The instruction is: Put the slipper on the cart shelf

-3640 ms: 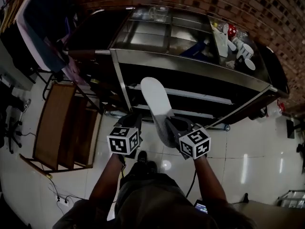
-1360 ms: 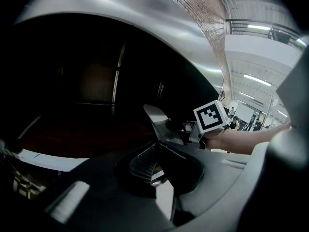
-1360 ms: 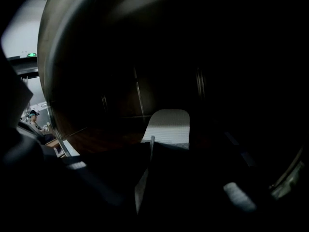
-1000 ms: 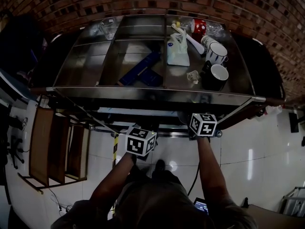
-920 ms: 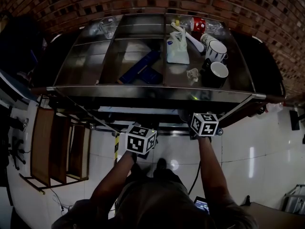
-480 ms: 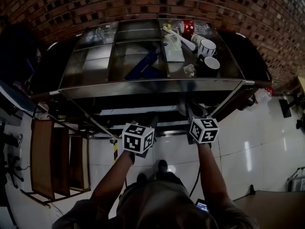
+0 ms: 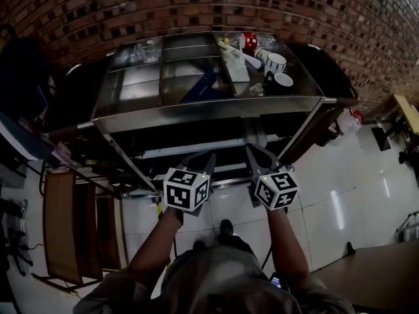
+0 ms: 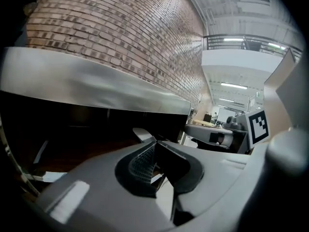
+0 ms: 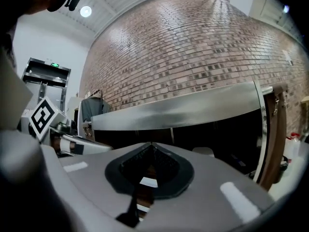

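Observation:
The steel cart [image 7: 209,110] stands against a brick wall. On its dark lower shelf lies the pale slipper, of which only a tip shows in the left gripper view [image 8: 141,134] and a small patch in the right gripper view [image 9: 203,152]. In the head view the top shelf hides it. My left gripper [image 7: 200,159] [image 8: 153,141] hangs in front of the cart below the top shelf's rim, shut and empty. Beside it my right gripper [image 7: 254,152] [image 9: 151,145] is also shut on nothing, clear of the slipper.
The cart's top holds two mugs [image 7: 275,63], a red can [image 7: 249,41], a white bag [image 7: 234,64] and a blue object [image 7: 203,87]. A wooden rack [image 7: 75,231] stands on the floor at the left. White tiled floor [image 7: 340,195] lies to the right.
The slipper, earlier held up before the cart, now lies on the lower shelf. Both grippers have drawn back from under the cart's top and risen, with nothing in them.

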`<state>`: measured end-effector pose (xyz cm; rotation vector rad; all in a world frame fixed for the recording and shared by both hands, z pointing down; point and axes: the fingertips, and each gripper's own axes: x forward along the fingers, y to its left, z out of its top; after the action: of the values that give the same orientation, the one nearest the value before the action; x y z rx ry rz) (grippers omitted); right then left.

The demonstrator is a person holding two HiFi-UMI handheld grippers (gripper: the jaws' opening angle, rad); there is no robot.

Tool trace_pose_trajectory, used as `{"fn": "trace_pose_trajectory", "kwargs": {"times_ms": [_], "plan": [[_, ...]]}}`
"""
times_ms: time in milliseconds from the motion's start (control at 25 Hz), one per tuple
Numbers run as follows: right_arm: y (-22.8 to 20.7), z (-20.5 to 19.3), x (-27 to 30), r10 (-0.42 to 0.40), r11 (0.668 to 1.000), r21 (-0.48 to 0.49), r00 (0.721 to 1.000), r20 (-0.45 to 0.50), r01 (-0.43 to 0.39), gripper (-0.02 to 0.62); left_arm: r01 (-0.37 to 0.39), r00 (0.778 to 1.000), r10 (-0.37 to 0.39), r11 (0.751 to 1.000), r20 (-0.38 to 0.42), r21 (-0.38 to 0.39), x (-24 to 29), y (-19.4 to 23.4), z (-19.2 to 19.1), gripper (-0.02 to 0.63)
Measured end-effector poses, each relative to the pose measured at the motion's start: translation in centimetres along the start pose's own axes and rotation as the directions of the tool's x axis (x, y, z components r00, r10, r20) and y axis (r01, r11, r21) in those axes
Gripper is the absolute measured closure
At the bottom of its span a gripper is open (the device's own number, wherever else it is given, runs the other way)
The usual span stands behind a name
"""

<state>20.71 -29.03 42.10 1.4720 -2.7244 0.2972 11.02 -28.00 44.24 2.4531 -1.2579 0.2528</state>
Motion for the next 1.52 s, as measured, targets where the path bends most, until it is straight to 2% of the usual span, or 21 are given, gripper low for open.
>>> {"fn": "trace_pose_trajectory", "kwargs": {"times_ms": [240, 440, 1520], "plan": [[4.2, 0.4, -1.9, 0.066, 0.998, -0.013, 0.998, -0.004, -0.066, 0.595, -0.017, 1.0, 0.017, 1.0, 0.023, 0.006, -2.0, 0.0, 0.1, 0.598], [5.8, 0.2, -2.2, 0.1, 0.995, -0.001, 0.995, -0.003, -0.1, 0.595, -0.029, 0.999, 0.029, 1.0, 0.035, -0.001, -3.5, 0.2, -0.2, 0.598], [5.6, 1.3, -1.1, 0.131, 0.991, 0.035, 0.991, 0.01, -0.131, 0.595, -0.036, 0.998, 0.036, 0.999, 0.043, -0.002, -3.8, 0.7, 0.8, 0.598]]}}
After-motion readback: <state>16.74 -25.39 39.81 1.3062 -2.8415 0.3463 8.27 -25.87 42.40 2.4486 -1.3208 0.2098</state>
